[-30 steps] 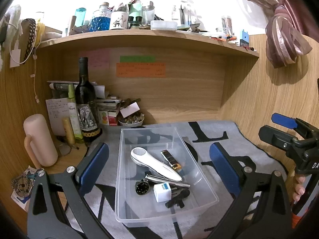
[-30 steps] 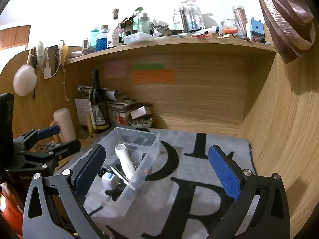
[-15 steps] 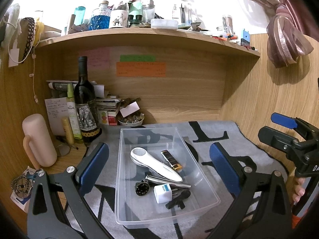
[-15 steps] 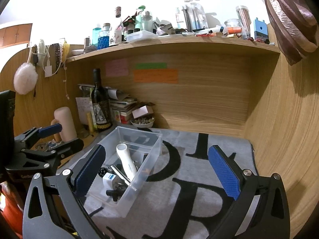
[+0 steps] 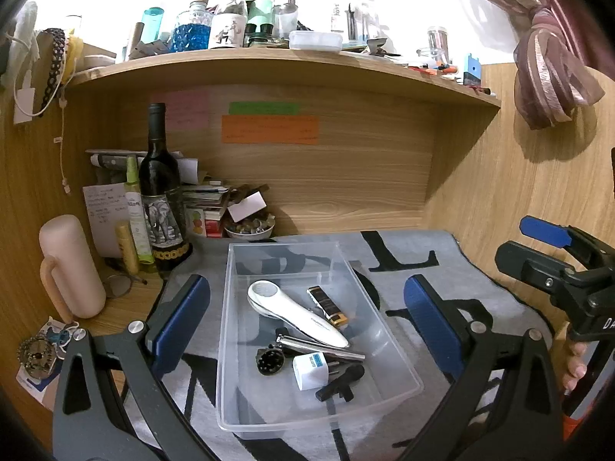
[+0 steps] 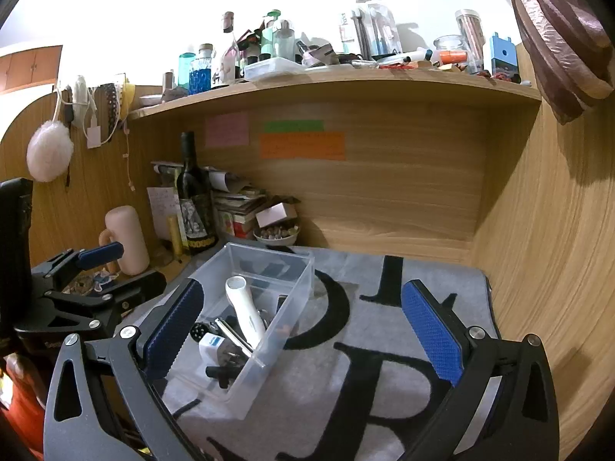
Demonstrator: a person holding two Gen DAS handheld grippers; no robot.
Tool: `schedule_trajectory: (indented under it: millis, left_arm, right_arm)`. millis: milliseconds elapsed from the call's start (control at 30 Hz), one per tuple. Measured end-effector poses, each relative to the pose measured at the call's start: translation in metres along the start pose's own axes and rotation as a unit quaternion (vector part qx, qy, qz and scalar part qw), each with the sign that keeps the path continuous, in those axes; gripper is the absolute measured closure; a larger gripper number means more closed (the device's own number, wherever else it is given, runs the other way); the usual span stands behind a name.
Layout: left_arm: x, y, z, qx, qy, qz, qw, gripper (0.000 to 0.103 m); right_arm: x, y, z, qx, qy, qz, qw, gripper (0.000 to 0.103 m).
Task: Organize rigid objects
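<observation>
Gaping left tongs (image 5: 305, 322) frame bin (image 5: 246, 418); lighter (image 5: 327, 305) clear only here | right tongs (image 6: 301, 328) agape

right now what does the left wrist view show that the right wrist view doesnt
Only the left wrist view shows the bin floor plainly: the brown and gold lighter beside the white handheld device, and a person's fingertips under the right gripper.

Only the right wrist view shows the white pom-pom hanging on the wall and the mat's bare right side.

Both show the clear plastic bin, the wine bottle and the white charger plug. Both grippers are open and empty.
</observation>
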State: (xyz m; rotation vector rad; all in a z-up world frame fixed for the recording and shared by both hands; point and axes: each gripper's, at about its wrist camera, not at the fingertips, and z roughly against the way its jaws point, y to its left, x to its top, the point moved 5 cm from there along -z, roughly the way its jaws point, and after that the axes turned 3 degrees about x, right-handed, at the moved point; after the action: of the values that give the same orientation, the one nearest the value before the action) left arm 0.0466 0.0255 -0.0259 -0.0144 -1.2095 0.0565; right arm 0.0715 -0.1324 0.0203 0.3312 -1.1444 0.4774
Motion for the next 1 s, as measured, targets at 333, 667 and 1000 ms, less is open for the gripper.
schedule_trajectory:
  millis: [333, 667, 1000]
  left_arm:
    - [-0.0009, -0.0022, -0.0024, -0.006, 0.004, 0.002, 1.0, 0.001]
    - [0.0001, -0.005, -0.0008, 0.002, -0.008, -0.007, 0.9999, 0.001]
    - [-0.0012, -0.0043, -0.0045, -0.005, 0.003, 0.0, 1.0, 0.001]
  right_arm:
    - [-0.0003, 0.0012, -0.0024, -0.003, 0.001, 0.001, 1.0, 0.0]
    - [-0.0015, -0.002, -0.0055, 0.001, 0.004, -0.002, 1.0, 0.0]
    - [-0.0013, -0.0028, -0.0074, -0.001, 0.005, 0.001, 1.0, 0.0]
